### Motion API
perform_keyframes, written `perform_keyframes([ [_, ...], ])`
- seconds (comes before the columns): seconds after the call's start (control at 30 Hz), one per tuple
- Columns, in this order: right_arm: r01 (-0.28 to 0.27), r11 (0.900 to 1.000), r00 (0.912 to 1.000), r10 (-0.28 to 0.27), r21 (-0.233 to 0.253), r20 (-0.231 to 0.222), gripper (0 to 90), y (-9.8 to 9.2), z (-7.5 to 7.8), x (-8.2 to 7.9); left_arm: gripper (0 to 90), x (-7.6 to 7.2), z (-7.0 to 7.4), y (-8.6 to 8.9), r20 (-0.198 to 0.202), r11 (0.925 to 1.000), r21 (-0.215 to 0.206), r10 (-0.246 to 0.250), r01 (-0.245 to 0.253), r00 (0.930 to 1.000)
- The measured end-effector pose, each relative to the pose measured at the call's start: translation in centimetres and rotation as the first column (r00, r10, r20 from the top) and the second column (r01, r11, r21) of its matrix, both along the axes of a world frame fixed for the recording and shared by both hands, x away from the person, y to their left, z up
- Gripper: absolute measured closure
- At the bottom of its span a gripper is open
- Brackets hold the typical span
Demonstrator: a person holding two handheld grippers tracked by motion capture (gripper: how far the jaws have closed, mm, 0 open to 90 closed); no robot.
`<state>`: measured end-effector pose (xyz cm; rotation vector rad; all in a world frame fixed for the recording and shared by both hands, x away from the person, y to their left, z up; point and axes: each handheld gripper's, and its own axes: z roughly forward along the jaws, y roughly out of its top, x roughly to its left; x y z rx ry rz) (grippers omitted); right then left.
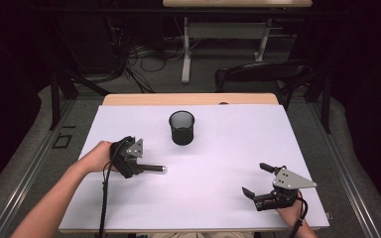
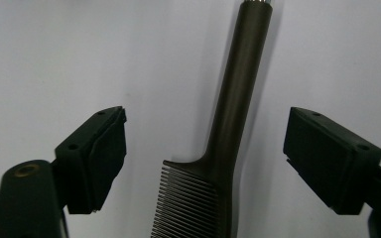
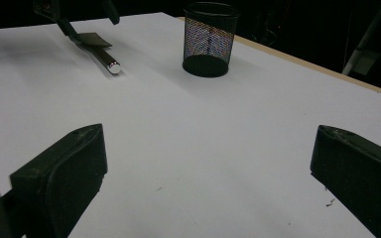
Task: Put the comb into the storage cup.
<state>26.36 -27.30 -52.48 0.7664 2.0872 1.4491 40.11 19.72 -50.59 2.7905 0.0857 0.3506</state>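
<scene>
In the high view, a comb (image 1: pixel 151 168) is seen under the left gripper (image 1: pixel 138 163), near-left of a mesh cup (image 1: pixel 182 127). In the left gripper view, wide jaws are set either side of the comb's handle; closing is judged next. In the right gripper view, the right gripper (image 3: pixel 206 173) is held wide and empty. No writing is readable.

Black tongs (image 1: pixel 129 159) in each hand — grey three-cornered plates, trailing black cables, bare forearms.

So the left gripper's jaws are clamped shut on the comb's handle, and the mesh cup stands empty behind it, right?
Not clamped: the left gripper is open, its jaws standing apart on either side of the comb, as the left gripper view shows. The mesh cup does stand empty behind.
</scene>
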Motion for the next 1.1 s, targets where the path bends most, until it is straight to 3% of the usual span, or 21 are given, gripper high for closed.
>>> perform_keyframes([
  [0.1, -0.001, 1.000, 1.0000, 0.001, 0.000, 0.000, 0.8, 0.0, 0.0, 0.0, 23.8, 0.2, -0.1, -0.2, -0.005, 0.9993, 0.034, -0.016, 0.016, 0.9999],
  [0.13, -0.002, 1.000, 1.0000, 0.002, -0.002, 0.000, 0.8, 0.0, 0.0, 0.0, 28.6, 0.2, -0.2, -0.3, -0.008, 0.9993, 0.033, -0.015, 0.015, 0.9999],
  [0.37, 0.000, 1.000, 1.0000, 0.000, -0.003, -0.003, 0.8, -0.1, 0.0, 0.0, 35.6, 0.7, -0.7, -0.2, -0.043, 0.9988, 0.036, -0.033, 0.034, 0.9986],
  [0.73, -0.002, 1.000, 1.0000, 0.002, -0.003, -0.005, 0.8, -0.1, 0.0, 0.0, 55.7, 1.4, -1.5, 0.0, -0.123, 0.9945, 0.050, -0.085, 0.092, 0.9888],
  [0.9, -0.004, 1.000, 0.9999, 0.004, -0.007, -0.010, 0.8, -0.1, 0.0, 0.0, 64.2, 1.7, -2.0, -0.2, -0.157, 0.9893, 0.088, -0.102, 0.117, 0.9823],
  [1.03, -0.004, 1.000, 0.9999, 0.004, -0.005, -0.010, 0.8, 0.0, -0.1, 0.0, 68.2, 1.9, -2.0, -0.3, -0.156, 0.9850, 0.106, -0.119, 0.137, 0.9805],
  [1.1, -0.006, 1.000, 0.9999, 0.006, -0.007, -0.012, 0.8, -0.1, -0.1, 0.0, 70.6, 1.9, -2.0, -0.5, -0.158, 0.9793, 0.123, -0.140, 0.161, 0.9774],
])
